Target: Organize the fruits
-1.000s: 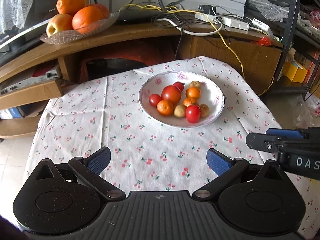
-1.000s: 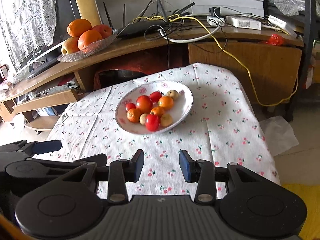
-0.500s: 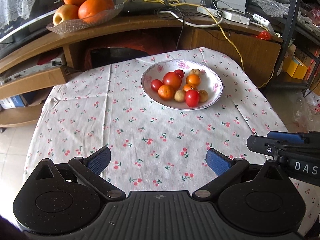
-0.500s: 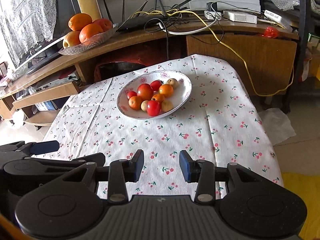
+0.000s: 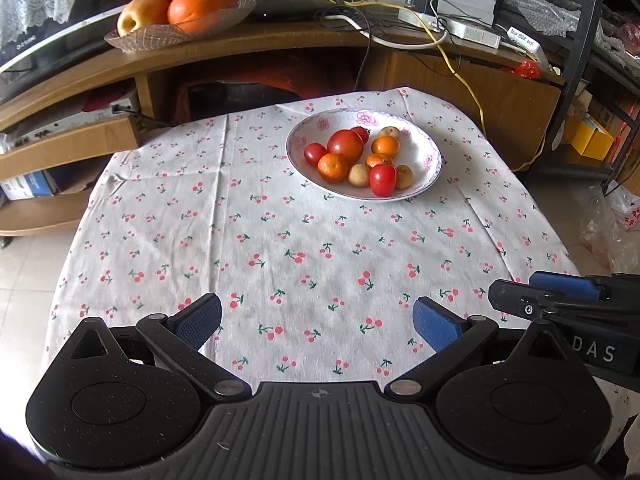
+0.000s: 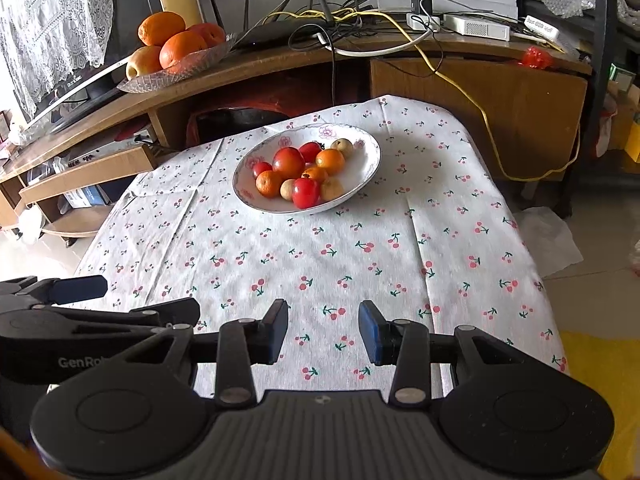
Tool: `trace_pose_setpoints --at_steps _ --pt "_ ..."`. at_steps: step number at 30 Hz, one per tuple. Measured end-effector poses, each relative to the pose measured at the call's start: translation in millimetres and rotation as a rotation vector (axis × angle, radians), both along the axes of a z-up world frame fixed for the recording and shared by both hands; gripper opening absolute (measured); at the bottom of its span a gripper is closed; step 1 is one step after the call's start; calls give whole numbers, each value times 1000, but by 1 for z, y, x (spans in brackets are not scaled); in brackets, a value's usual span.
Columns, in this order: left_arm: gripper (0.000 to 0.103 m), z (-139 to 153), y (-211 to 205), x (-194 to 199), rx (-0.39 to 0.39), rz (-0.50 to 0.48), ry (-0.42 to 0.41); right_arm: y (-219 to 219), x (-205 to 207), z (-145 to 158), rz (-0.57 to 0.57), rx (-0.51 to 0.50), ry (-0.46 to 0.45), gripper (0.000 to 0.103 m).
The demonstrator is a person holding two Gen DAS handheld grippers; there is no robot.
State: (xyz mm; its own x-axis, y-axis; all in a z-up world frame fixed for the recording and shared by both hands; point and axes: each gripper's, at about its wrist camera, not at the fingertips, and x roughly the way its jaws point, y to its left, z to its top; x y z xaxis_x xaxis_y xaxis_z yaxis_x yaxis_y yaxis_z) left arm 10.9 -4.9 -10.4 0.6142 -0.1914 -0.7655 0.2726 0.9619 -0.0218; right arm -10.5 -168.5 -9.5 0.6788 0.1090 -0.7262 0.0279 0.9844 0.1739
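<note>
Both grippers have pulled back (empty, left gripper [image 5: 316,320] spread wide, right gripper [image 6: 323,332] half-open), leaving the fruit bowl [image 5: 430,168] upper centre, straight ahead, neither clearly nearer.

A white cloth [image 5: 280,248] printed with red cherries covers the desk. Behind it stands a wooden cabinet [image 6: 480,92] carrying a black router [image 6: 280,32], tangled cables with a yellow cable [image 5: 460,76], and white boxes [image 6: 476,26]. A lace curtain [image 6: 52,28] hangs left.
</note>
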Motion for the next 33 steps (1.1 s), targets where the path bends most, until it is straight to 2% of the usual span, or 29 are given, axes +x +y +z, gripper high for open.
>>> trace_pose_setpoints --at_steps 22,29,33 --pt "103 -5 -1 -1 33 36 20 8 -8 0 29 11 3 39" --pt "103 -2 -3 -2 68 41 -3 9 -7 -1 34 12 5 39" --pt "103 -6 -1 0 55 50 28 10 -7 -2 37 13 8 39"
